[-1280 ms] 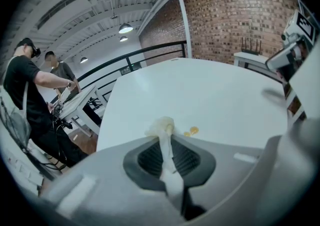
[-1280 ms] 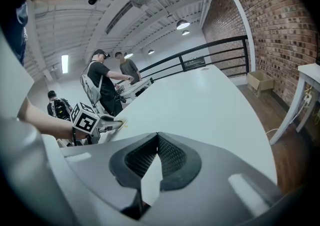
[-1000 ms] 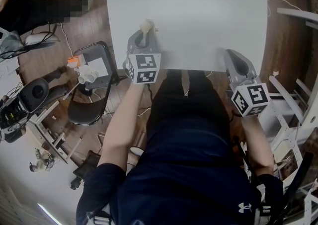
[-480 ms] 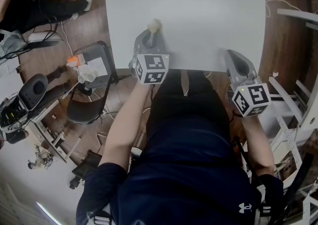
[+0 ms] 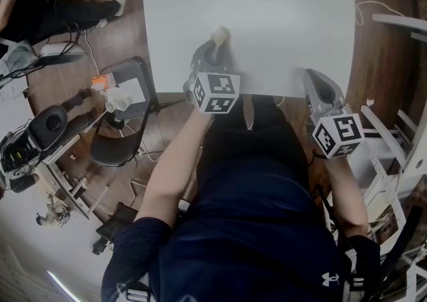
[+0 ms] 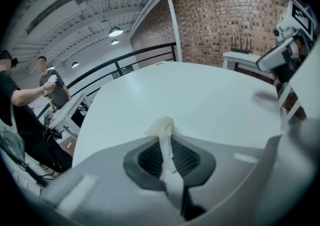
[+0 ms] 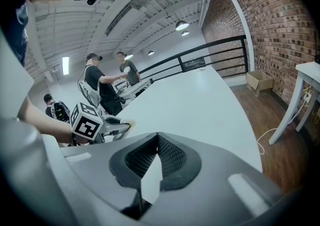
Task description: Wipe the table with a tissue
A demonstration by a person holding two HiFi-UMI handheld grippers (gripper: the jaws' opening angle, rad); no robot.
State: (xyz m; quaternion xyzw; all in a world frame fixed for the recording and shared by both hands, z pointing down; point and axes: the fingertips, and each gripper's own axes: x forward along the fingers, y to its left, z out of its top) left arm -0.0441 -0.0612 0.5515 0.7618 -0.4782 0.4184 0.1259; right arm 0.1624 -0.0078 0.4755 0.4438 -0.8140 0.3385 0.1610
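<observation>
A crumpled cream tissue [image 5: 220,34] rests on the white table [image 5: 267,7] near its front edge. My left gripper [image 5: 215,46] is shut on it. In the left gripper view the tissue [image 6: 161,126] sticks out past the closed jaws of the left gripper [image 6: 165,131], pressed against the table [image 6: 200,100]. My right gripper [image 5: 311,74] hovers at the table's front edge, to the right, away from the tissue. In its own view the right gripper [image 7: 157,137] is shut with nothing between the pads, and the left gripper [image 7: 107,129] shows at the left.
A black folding chair [image 5: 123,127] with small items stands left of the table. Equipment clutters the floor at far left, where a seated person's legs [image 5: 60,11] show. A metal rack [image 5: 393,154] stands at the right. A cable [image 5: 373,6] lies on the wooden floor.
My left gripper has slid to the right along the table's near edge, carrying the tissue with it. The right gripper has stayed where it was.
</observation>
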